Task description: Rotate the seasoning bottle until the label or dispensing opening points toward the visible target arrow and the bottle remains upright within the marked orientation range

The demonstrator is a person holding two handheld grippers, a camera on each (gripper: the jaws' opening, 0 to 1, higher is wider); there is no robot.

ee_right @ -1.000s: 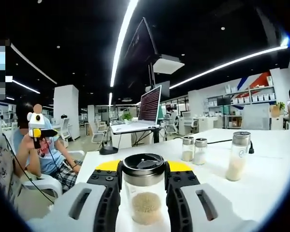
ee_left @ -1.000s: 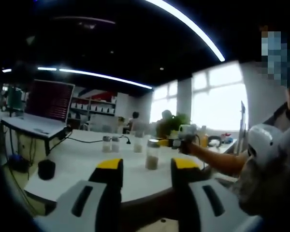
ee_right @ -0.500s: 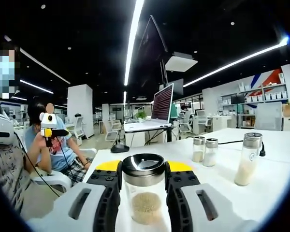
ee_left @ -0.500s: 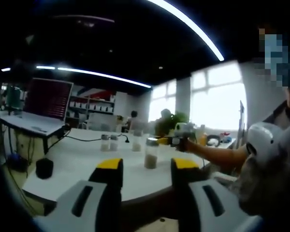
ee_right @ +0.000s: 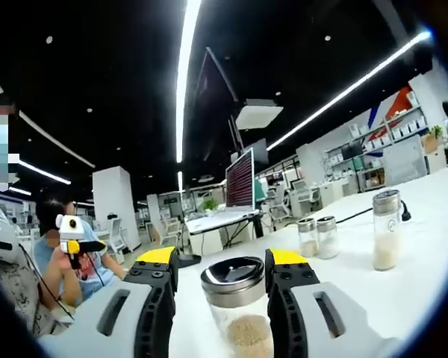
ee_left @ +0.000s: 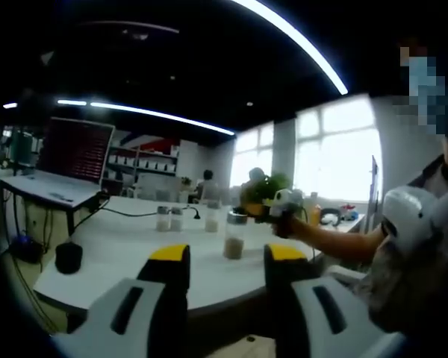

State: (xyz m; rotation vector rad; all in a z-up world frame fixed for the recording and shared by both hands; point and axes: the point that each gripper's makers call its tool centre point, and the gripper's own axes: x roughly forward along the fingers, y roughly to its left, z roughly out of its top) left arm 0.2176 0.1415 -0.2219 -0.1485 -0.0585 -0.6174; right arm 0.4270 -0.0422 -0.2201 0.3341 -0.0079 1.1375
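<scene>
On the white desk [ee_right: 425, 276]: bottle [ee_right: 237, 309], metal cap, pale granules, standing between the jaws of the right tool [ee_right: 220, 262], which bracket its cap; contact too close to tell, so clamped or not cannot be said. Bottle leans slightly in this tilted view. Second tall bottle [ee_right: 386, 230] and two small shakers [ee_right: 318, 236] stand well apart. Left tool [ee_left: 222, 257]: jaws apart, empty, held off the desk edge. No target arrow visible. Advice: twist about the bottle's own axis, base flat, grip light, watch the cap opening.
</scene>
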